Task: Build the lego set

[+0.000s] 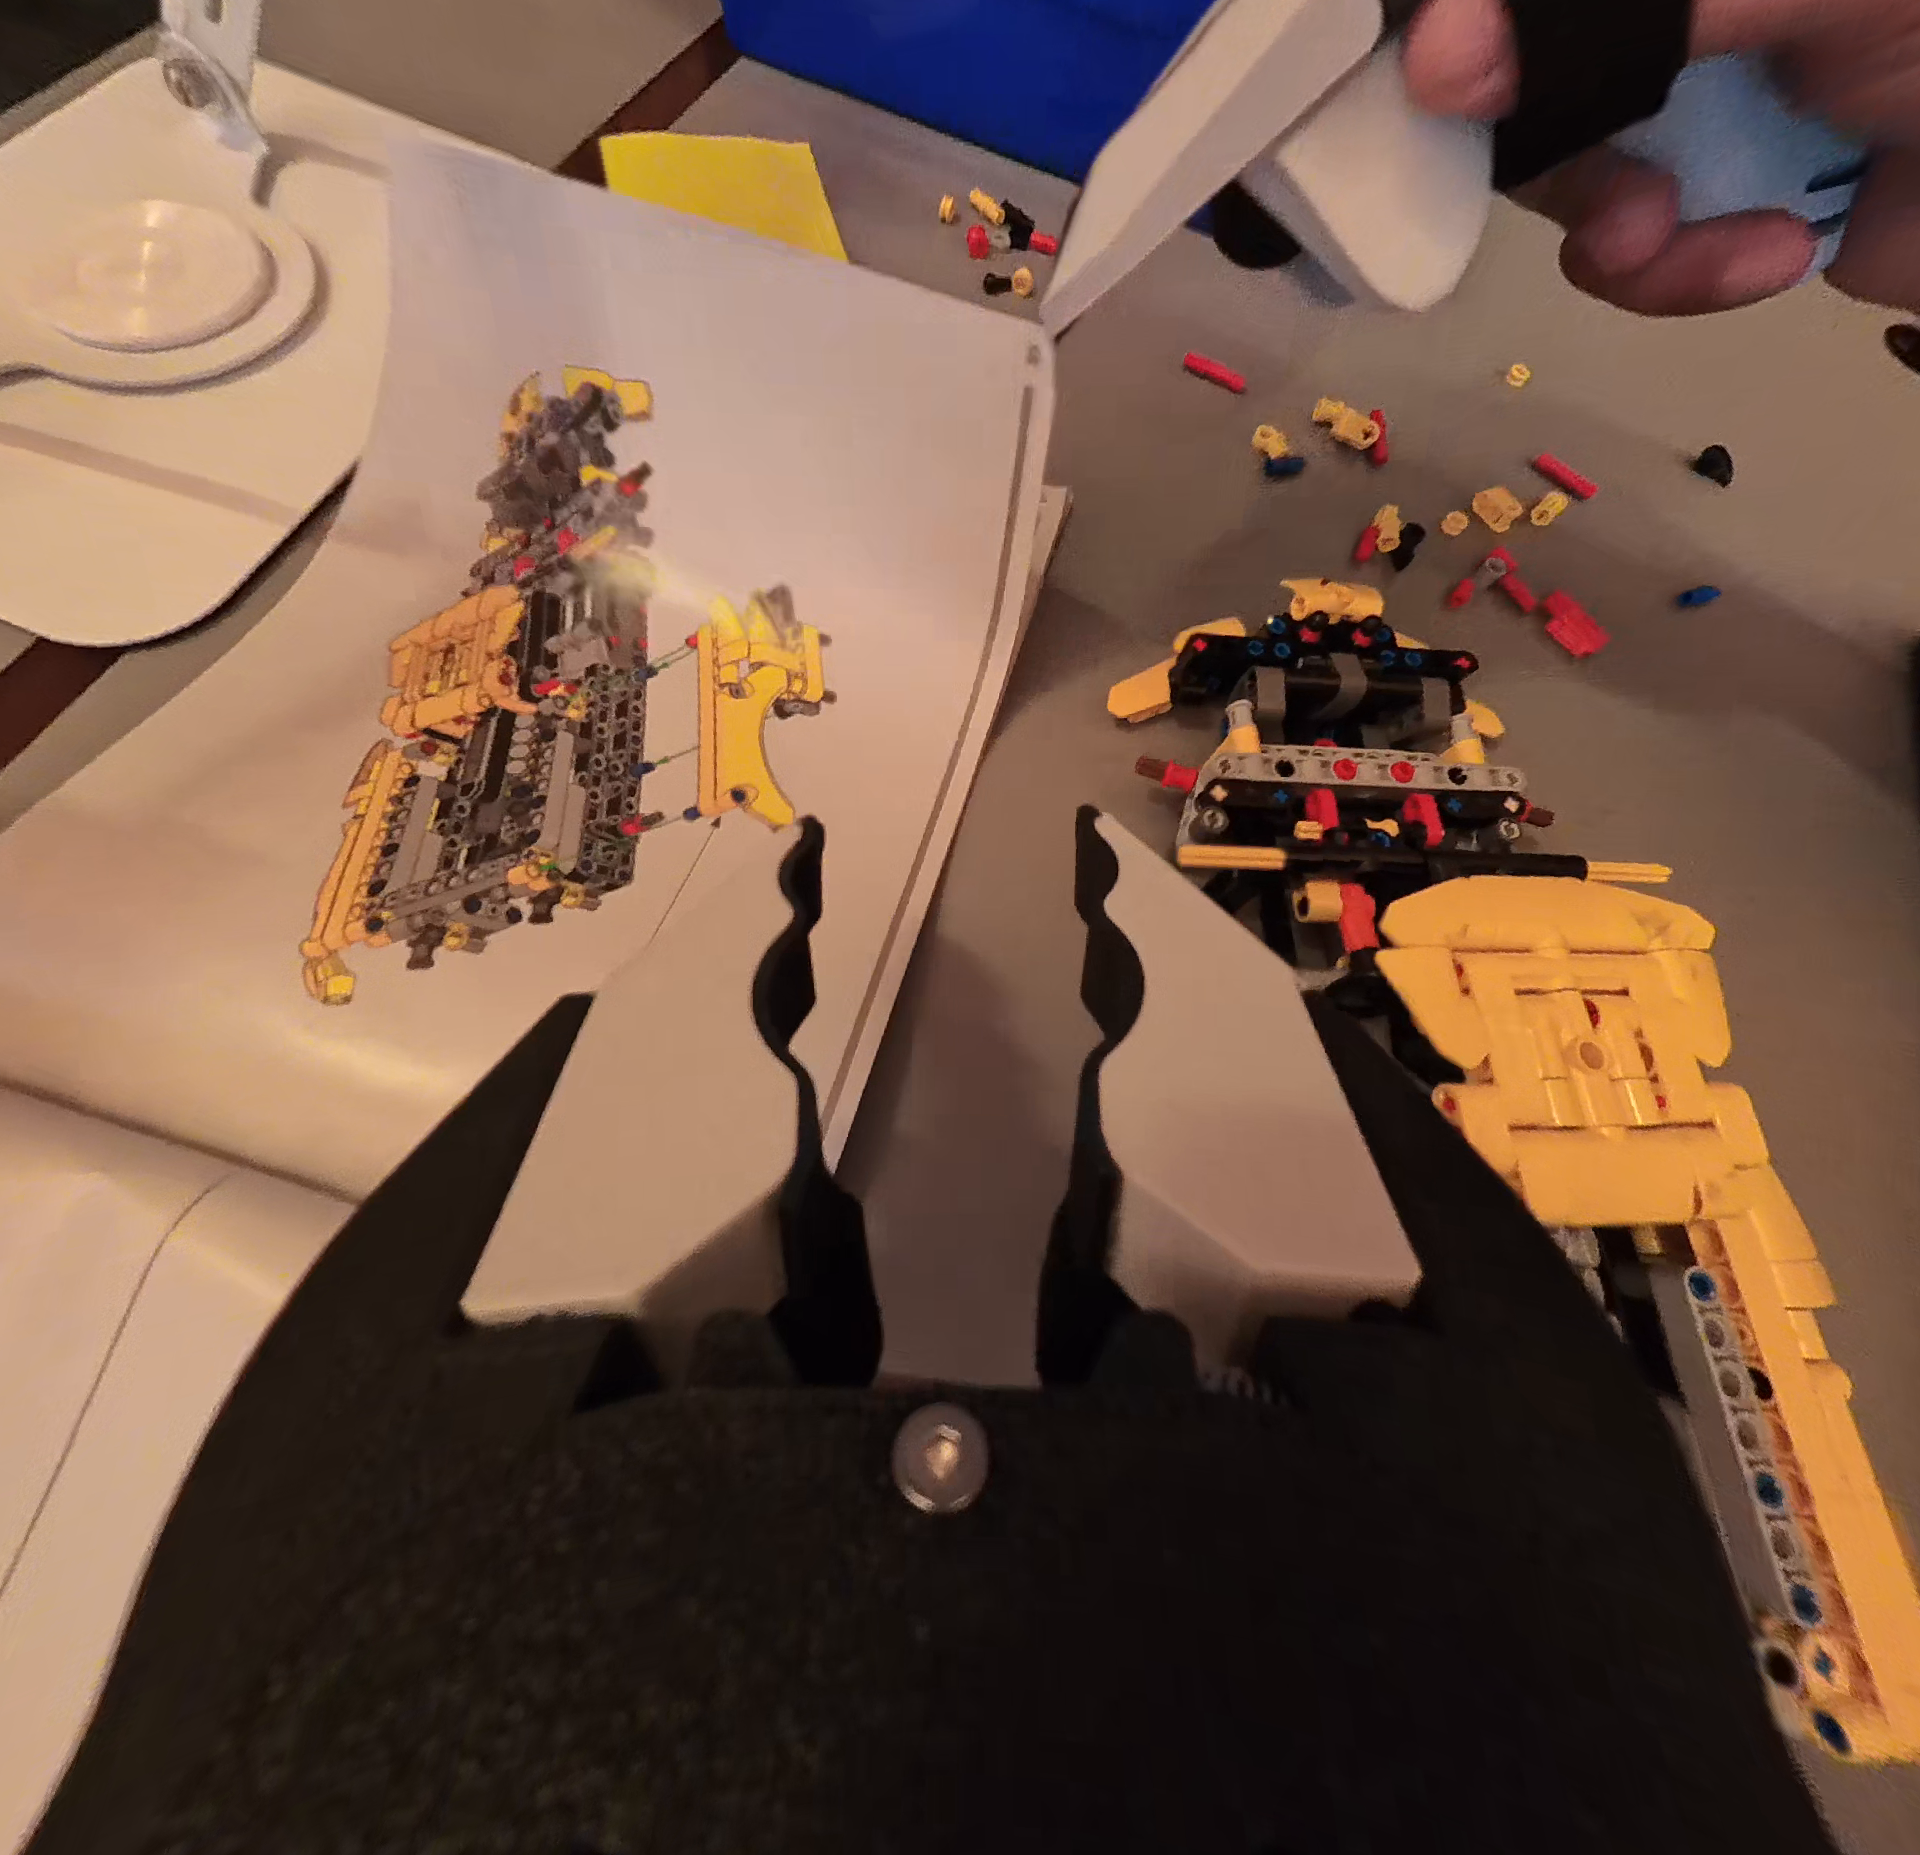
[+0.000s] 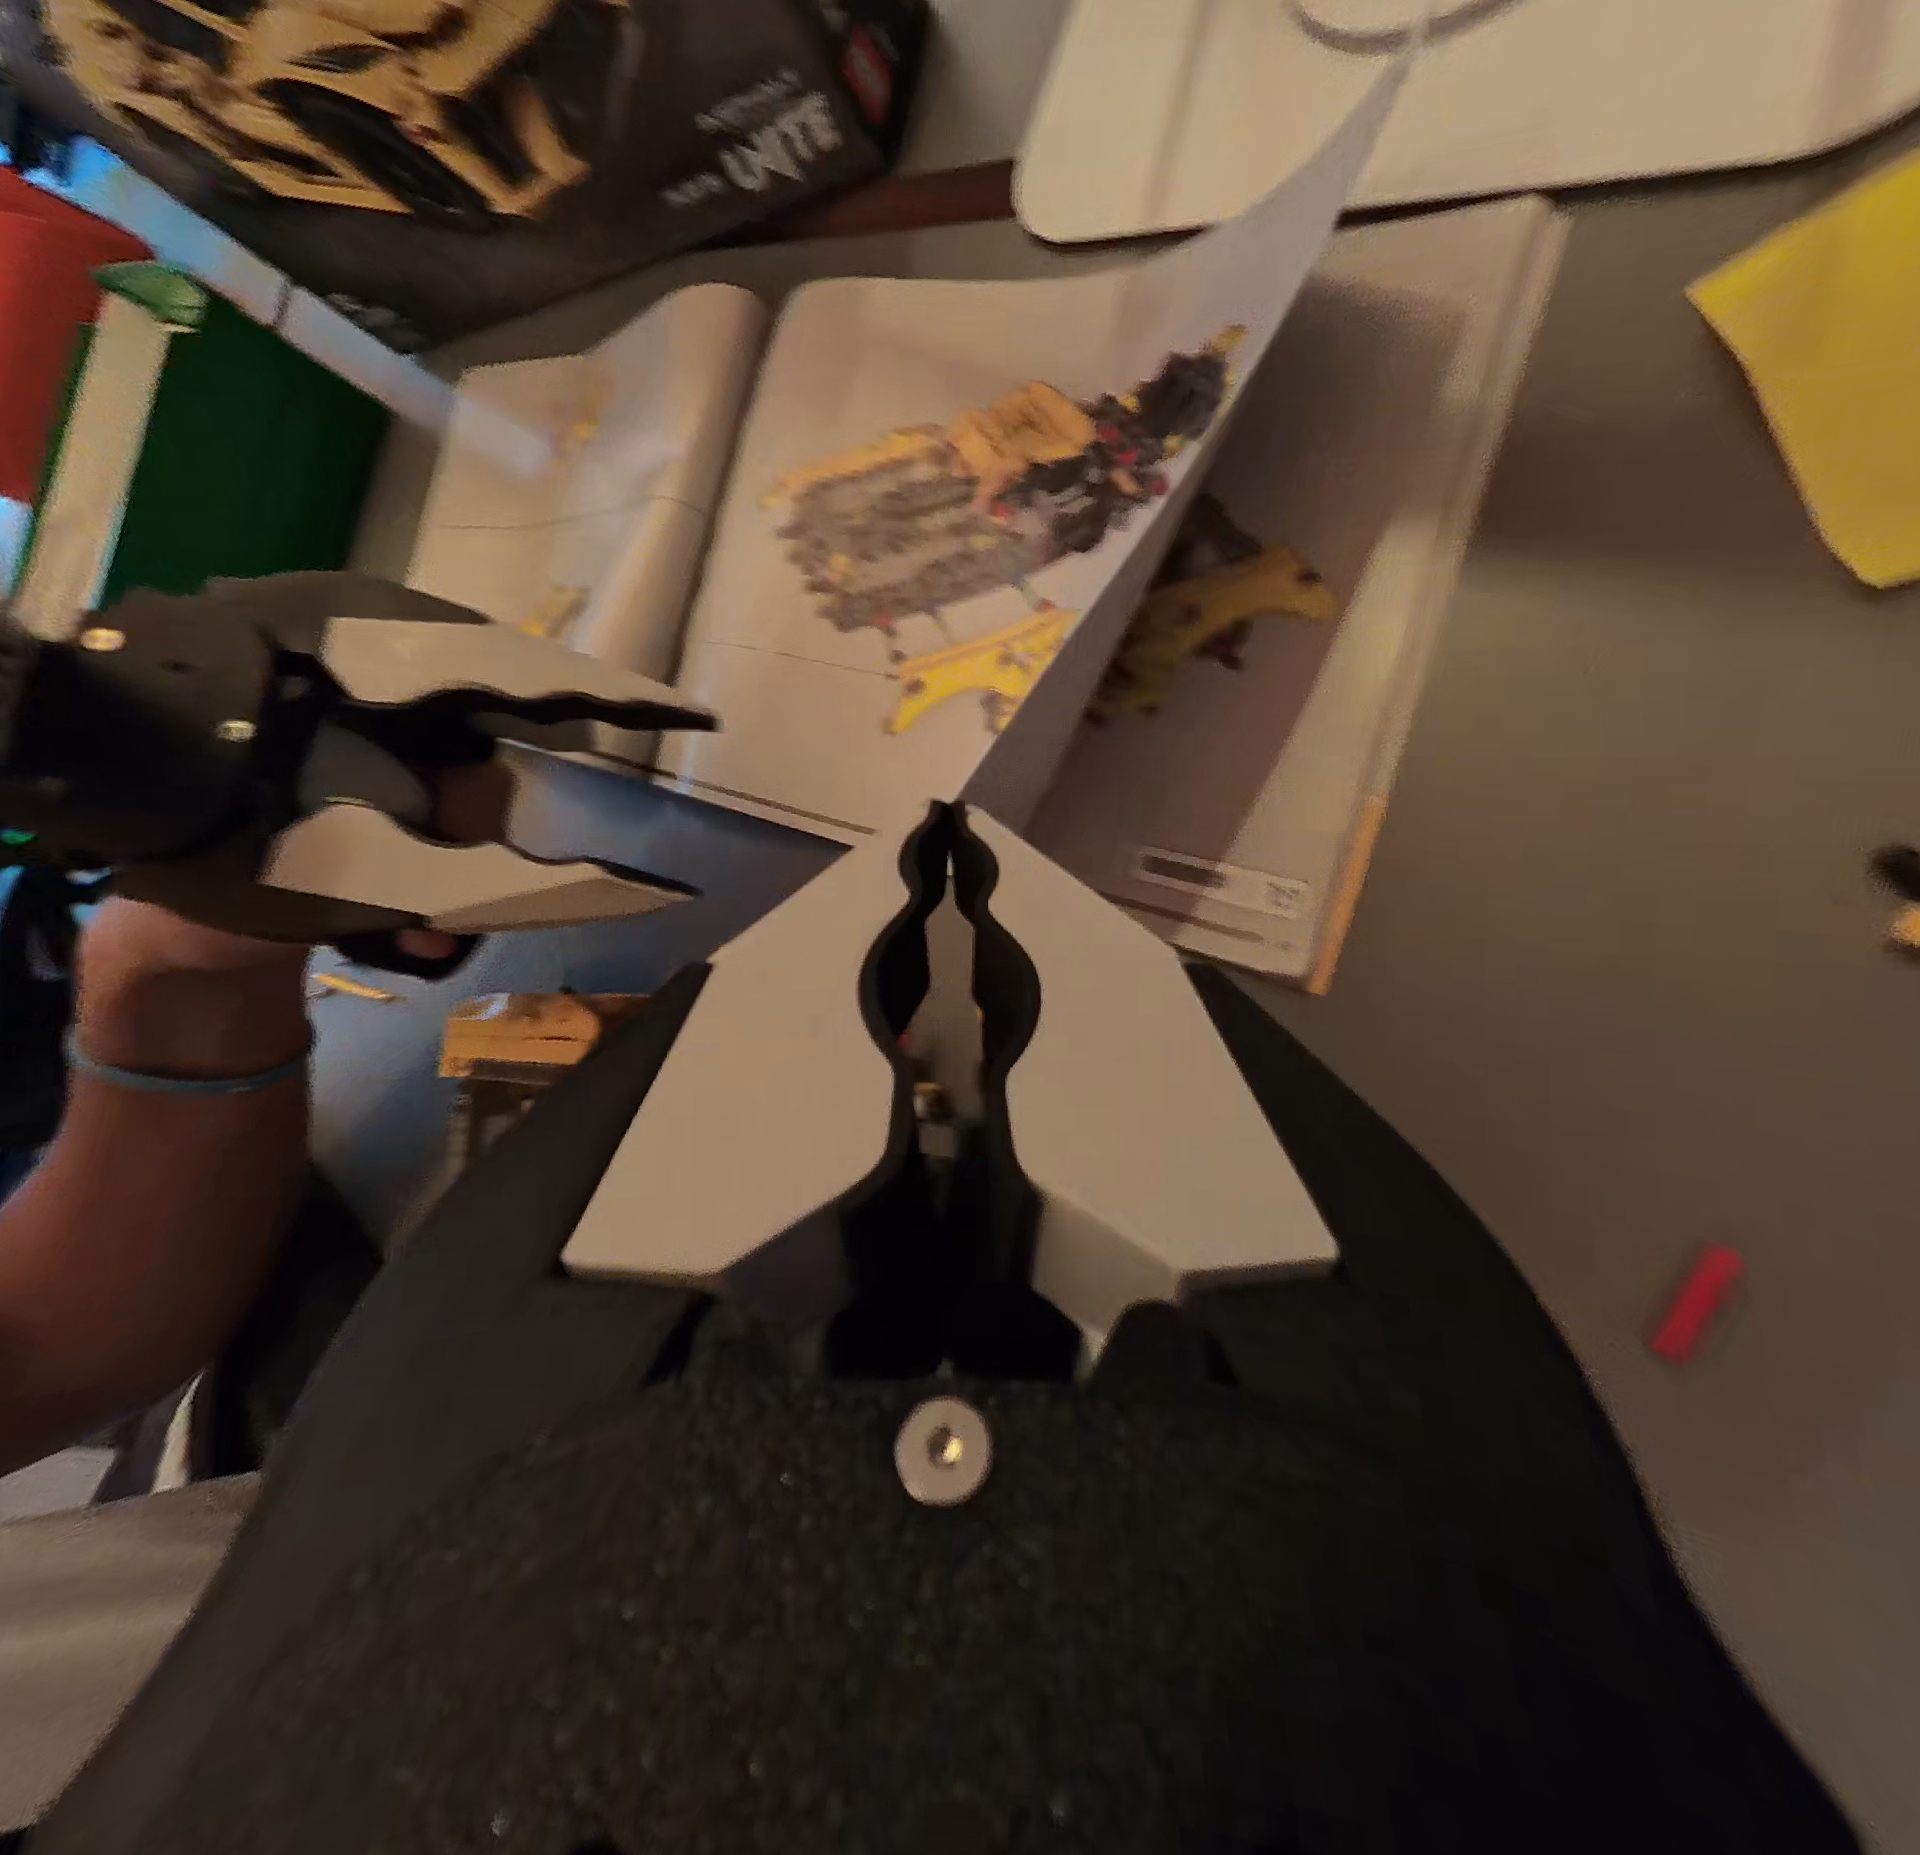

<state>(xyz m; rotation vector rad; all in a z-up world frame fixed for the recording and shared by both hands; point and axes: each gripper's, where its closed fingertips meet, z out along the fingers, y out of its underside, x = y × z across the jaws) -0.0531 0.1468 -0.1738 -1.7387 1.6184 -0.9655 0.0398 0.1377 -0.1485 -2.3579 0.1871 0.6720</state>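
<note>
Half-built yellow, black and grey brick model (image 1: 1475, 932) with red and blue pins, loose red, yellow, black and blue pieces (image 1: 1455, 517) beyond it on the grey tabletop (image 1: 1195, 558), white open instruction booklet (image 1: 582, 745) beside the model printed with yellow-and-grey diagrams, blue plastic bin (image 1: 935, 29) farther back, black-and-white gripper fingers (image 1: 1184, 995).

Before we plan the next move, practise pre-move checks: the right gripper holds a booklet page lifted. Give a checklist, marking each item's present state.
1. Right gripper shut on the page: ok.
2. Only one page pinched: cannot tell.
3. Left gripper open, holding nothing: ok.
4. Booklet spread fully in view: not ok, the lifted page covers part of it.
5. Lego model beside the booklet, out from under the page: ok.
6. Loose pieces off the booklet: ok.
</note>
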